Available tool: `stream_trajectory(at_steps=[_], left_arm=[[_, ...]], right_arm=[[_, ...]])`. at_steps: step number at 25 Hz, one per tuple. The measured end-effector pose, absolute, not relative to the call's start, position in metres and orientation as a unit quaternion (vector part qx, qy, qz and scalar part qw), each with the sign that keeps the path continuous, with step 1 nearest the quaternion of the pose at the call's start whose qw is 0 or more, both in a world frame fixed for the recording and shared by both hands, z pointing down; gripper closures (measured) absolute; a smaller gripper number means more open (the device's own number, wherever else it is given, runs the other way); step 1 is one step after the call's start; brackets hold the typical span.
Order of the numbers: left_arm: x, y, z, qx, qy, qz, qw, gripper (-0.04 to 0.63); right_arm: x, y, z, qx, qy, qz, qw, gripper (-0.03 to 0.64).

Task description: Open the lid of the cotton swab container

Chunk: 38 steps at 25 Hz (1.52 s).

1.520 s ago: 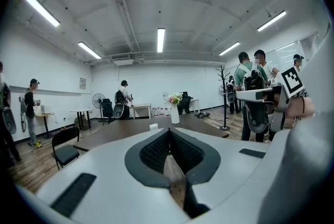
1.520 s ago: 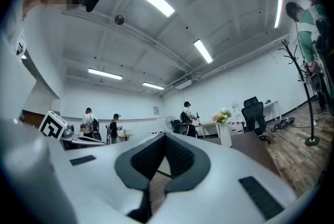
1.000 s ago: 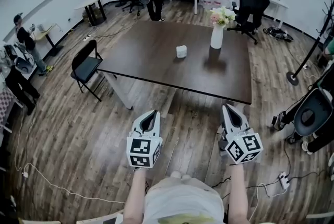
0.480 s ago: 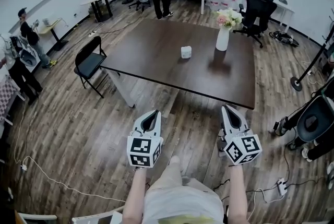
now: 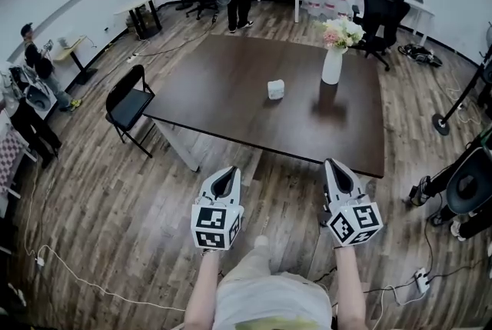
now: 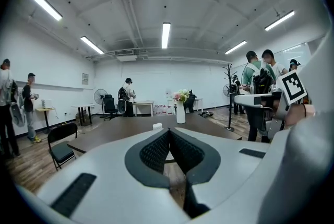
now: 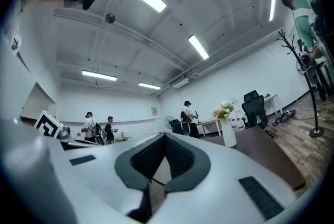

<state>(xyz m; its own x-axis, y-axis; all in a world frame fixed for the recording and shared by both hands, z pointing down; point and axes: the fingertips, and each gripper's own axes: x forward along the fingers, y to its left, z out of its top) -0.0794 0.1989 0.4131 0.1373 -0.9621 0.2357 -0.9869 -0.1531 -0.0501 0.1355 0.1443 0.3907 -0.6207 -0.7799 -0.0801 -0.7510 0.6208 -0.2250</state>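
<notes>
I've got the left tongs and right tongs both pinched closed, empty, short of the counter. The cotton swab container sits mid-counter, near the vase.

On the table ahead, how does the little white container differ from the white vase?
The container is low and boxy; the vase is tall and slim. The vase holds flowers; nothing sticks out of the container. The container sits near the middle of the table, the vase farther right and back. Both are white and stand upright.
</notes>
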Motion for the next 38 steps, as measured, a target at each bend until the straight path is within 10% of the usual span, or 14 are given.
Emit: stream_trajectory(at_steps=[38], left_arm=[[-0.160,-0.043,0.440,0.775,-0.618,0.086,0.094,0.571]], right_arm=[[0.060,-0.093,0.425,-0.443,0.887,-0.114,0.070,0.595]])
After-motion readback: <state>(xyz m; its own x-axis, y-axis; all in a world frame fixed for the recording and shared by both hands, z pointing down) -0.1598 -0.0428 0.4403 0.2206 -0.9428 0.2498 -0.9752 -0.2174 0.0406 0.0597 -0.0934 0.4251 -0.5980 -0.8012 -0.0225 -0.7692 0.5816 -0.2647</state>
